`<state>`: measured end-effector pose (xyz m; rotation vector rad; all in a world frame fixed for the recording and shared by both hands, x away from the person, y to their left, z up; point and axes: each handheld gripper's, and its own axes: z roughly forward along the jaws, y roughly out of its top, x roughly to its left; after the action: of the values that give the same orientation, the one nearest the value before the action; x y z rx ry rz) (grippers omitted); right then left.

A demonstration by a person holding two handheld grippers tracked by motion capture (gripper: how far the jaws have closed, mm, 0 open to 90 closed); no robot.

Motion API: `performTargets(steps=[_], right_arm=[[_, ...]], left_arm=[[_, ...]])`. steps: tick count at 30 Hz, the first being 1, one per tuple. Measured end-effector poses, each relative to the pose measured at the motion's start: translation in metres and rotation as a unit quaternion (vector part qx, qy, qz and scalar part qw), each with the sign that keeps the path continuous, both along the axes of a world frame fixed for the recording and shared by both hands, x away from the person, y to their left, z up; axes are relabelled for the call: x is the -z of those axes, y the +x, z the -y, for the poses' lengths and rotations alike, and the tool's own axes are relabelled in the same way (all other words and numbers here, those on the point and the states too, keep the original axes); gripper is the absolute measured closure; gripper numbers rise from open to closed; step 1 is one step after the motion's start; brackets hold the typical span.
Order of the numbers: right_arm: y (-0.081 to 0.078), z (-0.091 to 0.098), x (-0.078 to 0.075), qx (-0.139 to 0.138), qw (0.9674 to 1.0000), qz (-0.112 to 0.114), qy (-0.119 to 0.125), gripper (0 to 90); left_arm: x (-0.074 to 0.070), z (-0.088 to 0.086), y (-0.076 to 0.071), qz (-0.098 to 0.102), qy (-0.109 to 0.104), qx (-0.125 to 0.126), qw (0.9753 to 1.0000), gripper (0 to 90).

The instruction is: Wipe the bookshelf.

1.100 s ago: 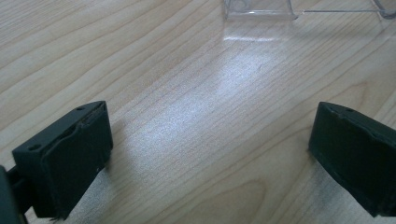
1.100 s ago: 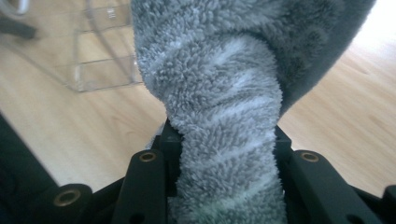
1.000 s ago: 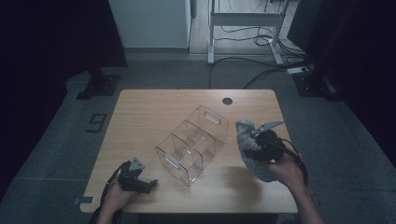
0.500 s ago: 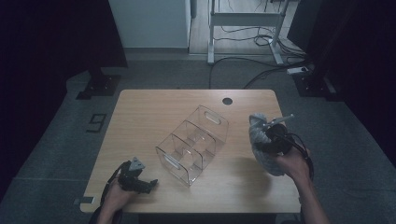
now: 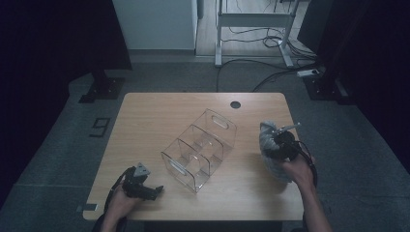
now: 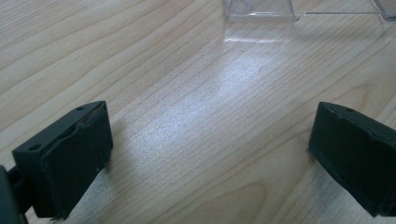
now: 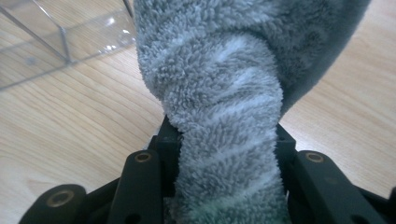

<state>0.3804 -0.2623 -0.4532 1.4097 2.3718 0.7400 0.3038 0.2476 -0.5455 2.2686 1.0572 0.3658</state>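
Right tongs pinch our fluffy grey striped cloth right of the clear plastic divided organiser; left tongs rest spread.

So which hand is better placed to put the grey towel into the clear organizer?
Right. The right gripper is clamped on the grey towel, just beside the clear organizer. The left gripper rests open at the table's near edge.

surface: light wooden table | on it: clear plastic divided organizer, centre | dark round hole near far edge
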Motion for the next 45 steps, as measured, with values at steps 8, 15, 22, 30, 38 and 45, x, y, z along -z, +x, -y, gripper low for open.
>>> performTargets(steps=[8, 15, 22, 30, 38, 45], right_arm=[[0.004, 0.001, 0.031, 0.006, 0.9999, -0.013, -0.004, 54.7], [0.002, 0.000, 0.059, 0.002, 0.9996, -0.028, -0.009, 46.0], [-0.001, 0.001, 0.057, -0.001, 0.9997, -0.023, 0.006, 36.3], [-0.007, -0.004, 0.035, -0.010, 0.9999, -0.004, -0.003, 28.6], [-0.015, -0.016, 0.002, -0.038, 0.9981, 0.030, 0.039, 30.7], [-0.014, -0.044, 0.000, -0.095, 0.9922, 0.036, 0.072, 37.4]], left_arm=[[-0.001, 0.000, 0.000, -0.004, 0.001, -0.002, 1.0000, 0.0], [-0.002, 0.001, 0.000, -0.007, 0.006, -0.005, 0.9999, 0.0], [-0.003, 0.000, 0.000, -0.012, 0.010, -0.004, 0.9999, 0.8], [-0.007, 0.000, -0.001, -0.003, 0.005, -0.010, 0.9999, 1.2], [-0.019, 0.001, -0.001, 0.007, -0.027, -0.021, 0.9994, 0.5], [-0.028, 0.008, -0.001, 0.017, -0.041, -0.002, 0.9990, 0.0]])
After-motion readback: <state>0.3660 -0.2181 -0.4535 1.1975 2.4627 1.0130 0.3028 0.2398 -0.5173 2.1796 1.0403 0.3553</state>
